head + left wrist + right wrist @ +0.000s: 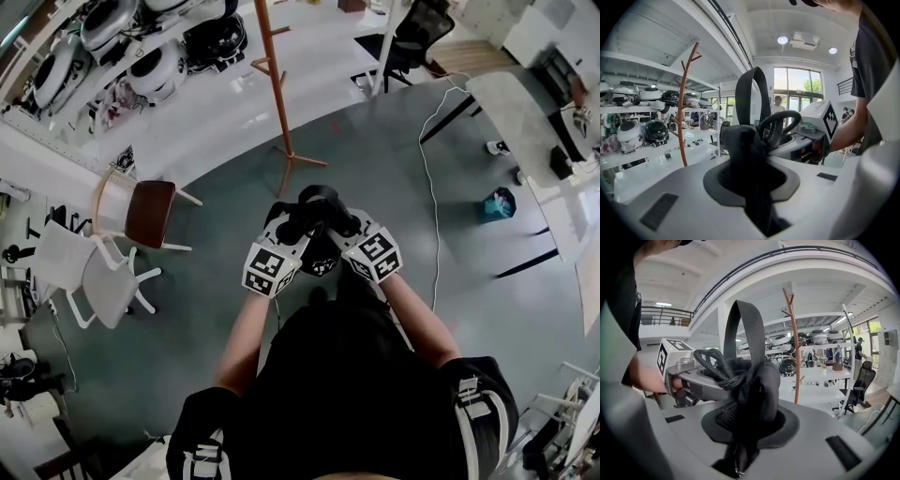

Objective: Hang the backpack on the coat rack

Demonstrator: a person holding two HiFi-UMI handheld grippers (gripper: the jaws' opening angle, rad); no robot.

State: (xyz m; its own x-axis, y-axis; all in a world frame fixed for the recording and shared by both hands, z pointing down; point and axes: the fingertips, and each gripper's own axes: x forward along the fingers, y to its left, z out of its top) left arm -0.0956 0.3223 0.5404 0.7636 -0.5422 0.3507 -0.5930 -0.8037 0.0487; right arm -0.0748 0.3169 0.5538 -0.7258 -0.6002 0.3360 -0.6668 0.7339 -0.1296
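The black backpack hangs in front of me, held up between both grippers over the grey floor. My left gripper is shut on a bunch of its black fabric, and the webbing top loop stands up just beyond. My right gripper is shut on the backpack's fabric beside a braided cord; the same loop rises above it. The brown wooden coat rack stands a few steps ahead, apart from the backpack. It shows left of the bag and right of it.
White shelving with several helmet-like shells runs behind the rack. A brown chair and white chairs stand at the left. A black office chair, a long table, a floor cable and a teal bin are at the right.
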